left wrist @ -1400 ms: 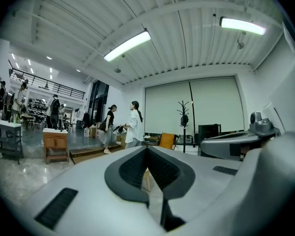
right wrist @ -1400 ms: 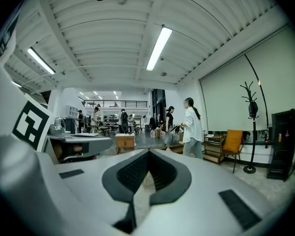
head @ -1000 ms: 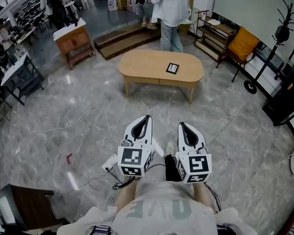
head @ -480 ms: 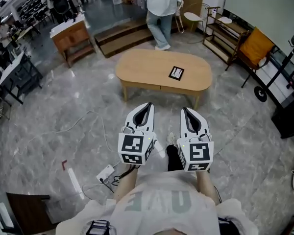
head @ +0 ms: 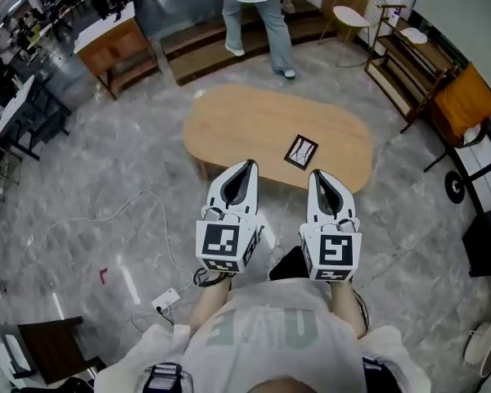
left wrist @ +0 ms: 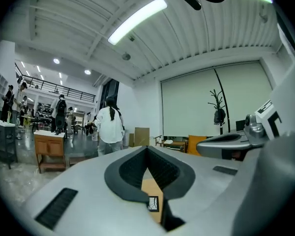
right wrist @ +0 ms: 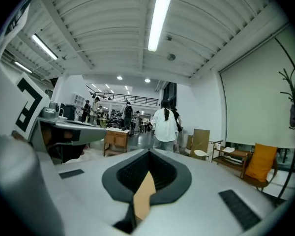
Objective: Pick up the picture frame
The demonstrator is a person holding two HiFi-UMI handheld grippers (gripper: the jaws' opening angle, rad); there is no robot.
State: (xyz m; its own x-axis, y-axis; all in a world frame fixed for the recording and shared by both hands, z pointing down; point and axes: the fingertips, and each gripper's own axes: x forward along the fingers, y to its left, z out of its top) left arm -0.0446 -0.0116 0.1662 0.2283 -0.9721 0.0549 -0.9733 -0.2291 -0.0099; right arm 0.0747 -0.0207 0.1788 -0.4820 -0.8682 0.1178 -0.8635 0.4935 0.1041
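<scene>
The left gripper [head: 244,167] and the right gripper [head: 317,175] pointed forward, level and side by side, with jaws closed on nothing. The picture frame [head: 301,151] lay flat on the oval table [head: 237,125], just beyond them.

One wooden table [head: 254,125] stands in the middle, and one picture frame [head: 301,151] lies on its near right part. Two grippers show in the near ground: the left gripper [head: 246,164] and the right gripper [head: 316,173]. One person [head: 258,11] stands beyond the table; other people far off on the left are too small to count. There are two chairs, an orange chair [head: 466,101] on the right and a white chair [head: 349,16] farther off. There is also one wooden cabinet [head: 119,51] far left, one shelf rack [head: 401,56] far right, one power strip [head: 165,300] on the floor near left, and one coat stand [left wrist: 218,107].
</scene>
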